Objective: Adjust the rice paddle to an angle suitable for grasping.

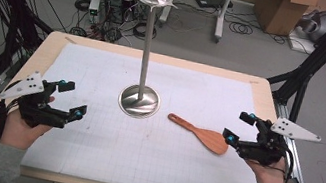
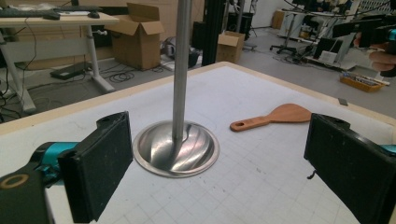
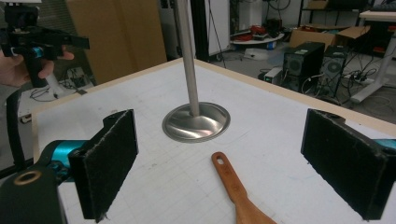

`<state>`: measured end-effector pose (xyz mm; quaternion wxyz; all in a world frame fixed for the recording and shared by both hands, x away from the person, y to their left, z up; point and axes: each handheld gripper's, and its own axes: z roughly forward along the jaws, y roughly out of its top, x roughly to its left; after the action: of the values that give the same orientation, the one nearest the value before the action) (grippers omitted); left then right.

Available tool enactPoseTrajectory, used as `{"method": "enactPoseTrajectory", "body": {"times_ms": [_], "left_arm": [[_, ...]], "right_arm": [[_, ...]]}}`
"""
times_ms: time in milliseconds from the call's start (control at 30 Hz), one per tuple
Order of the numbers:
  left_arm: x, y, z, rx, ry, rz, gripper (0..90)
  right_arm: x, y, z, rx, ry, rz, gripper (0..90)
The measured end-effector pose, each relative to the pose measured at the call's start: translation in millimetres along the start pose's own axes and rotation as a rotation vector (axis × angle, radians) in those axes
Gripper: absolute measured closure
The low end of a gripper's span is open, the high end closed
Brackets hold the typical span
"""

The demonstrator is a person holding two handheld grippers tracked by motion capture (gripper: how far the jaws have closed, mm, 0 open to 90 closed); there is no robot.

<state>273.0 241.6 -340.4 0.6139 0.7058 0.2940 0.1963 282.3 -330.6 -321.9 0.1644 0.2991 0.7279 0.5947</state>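
spatula (image 1: 204,135) flat on mat, nothing on it | stand (image 1: 139,98) near its handle | right gripper (image 1: 239,129) by blade, released | left gripper (image 1: 72,100) released, apart

High view overhead, tong cameras low, sharing stand (image 1: 139,98)

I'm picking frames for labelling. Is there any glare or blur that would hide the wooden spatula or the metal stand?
High view: soft but even light, wooden spatula clear. Left gripper view: bright reflections on the metal stand base, room behind slightly soft. Right gripper view: sharp, spatula cut off by the bottom edge.
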Motion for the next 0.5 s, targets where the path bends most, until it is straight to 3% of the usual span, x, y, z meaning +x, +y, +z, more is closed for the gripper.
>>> {"method": "enactPoseTrajectory", "body": {"times_ms": [133, 333, 433, 500], "left_arm": [[-0.9, -0.4, 0.4, 0.004, -0.002, -0.001, 8.3], [-1.4, -1.6, -0.4, 0.011, 0.002, -0.001, 8.4], [-2.6, -1.0, -1.2, 0.008, -0.003, 0.002, 8.3], [-4.5, -0.2, -1.1, 0.008, -0.017, 0.006, 8.3]], "right_arm": [[-0.9, -0.5, -0.6, 0.001, -0.01, -0.003, 9.6], [-4.4, -2.9, 1.2, 0.005, 0.018, 0.021, 15.7], [-6.4, -3.8, 3.9, 0.02, 0.03, 0.028, 22.7], [-6.5, -4.7, 5.8, 0.025, 0.014, 0.016, 33.5]]}}
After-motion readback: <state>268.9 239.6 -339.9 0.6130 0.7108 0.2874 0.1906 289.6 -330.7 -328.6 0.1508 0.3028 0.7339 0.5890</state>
